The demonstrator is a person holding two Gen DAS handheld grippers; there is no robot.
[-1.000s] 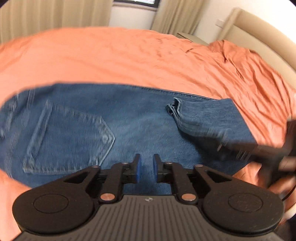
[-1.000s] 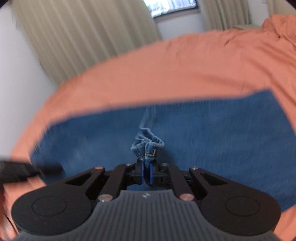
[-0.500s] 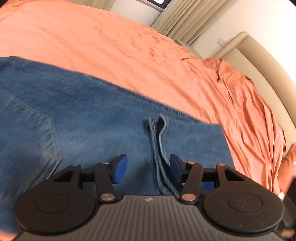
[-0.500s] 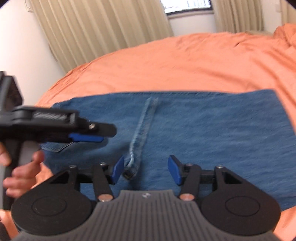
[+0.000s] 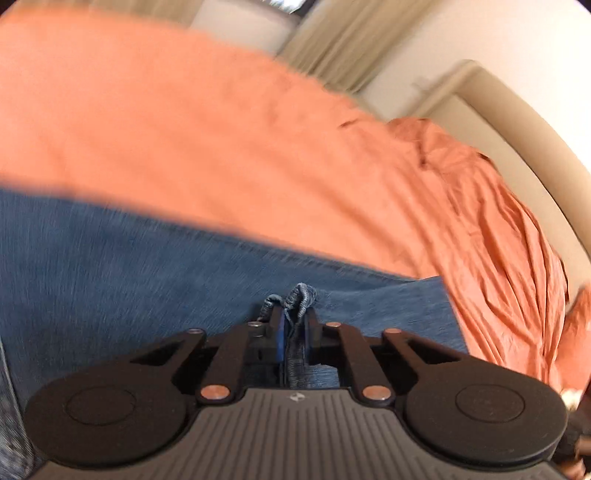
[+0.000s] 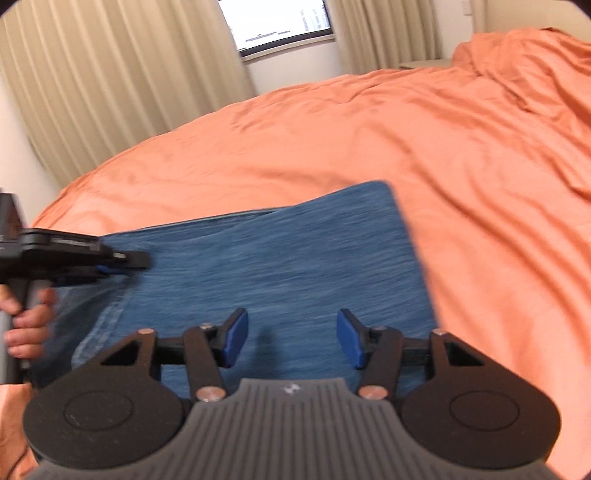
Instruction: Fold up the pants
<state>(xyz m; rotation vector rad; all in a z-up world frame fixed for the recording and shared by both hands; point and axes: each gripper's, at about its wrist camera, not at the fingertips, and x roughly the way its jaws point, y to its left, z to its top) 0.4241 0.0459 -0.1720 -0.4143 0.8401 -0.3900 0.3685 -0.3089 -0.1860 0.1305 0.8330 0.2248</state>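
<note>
Blue denim pants [image 5: 129, 266] lie folded on the orange bedspread [image 5: 184, 129]. My left gripper [image 5: 294, 325] is shut on a bunched hem edge of the pants [image 5: 301, 295], which sticks up between its blue pads. In the right wrist view the pants [image 6: 295, 258] lie flat as a folded rectangle. My right gripper [image 6: 290, 341] is open and empty just above the denim near its front edge. The left gripper [image 6: 110, 258] shows there at the left edge, held by a hand, at the hem side of the pants.
The orange bedspread [image 6: 461, 147] covers the whole bed and bunches into folds at the right [image 5: 517, 240]. A beige headboard [image 5: 517, 122] stands far right. Beige curtains [image 6: 110, 92] and a window [image 6: 280, 26] are behind the bed.
My left gripper went from open around the hem strip to shut on it. My right gripper let go of the hem, opened wide and shifted right over the flat denim.
</note>
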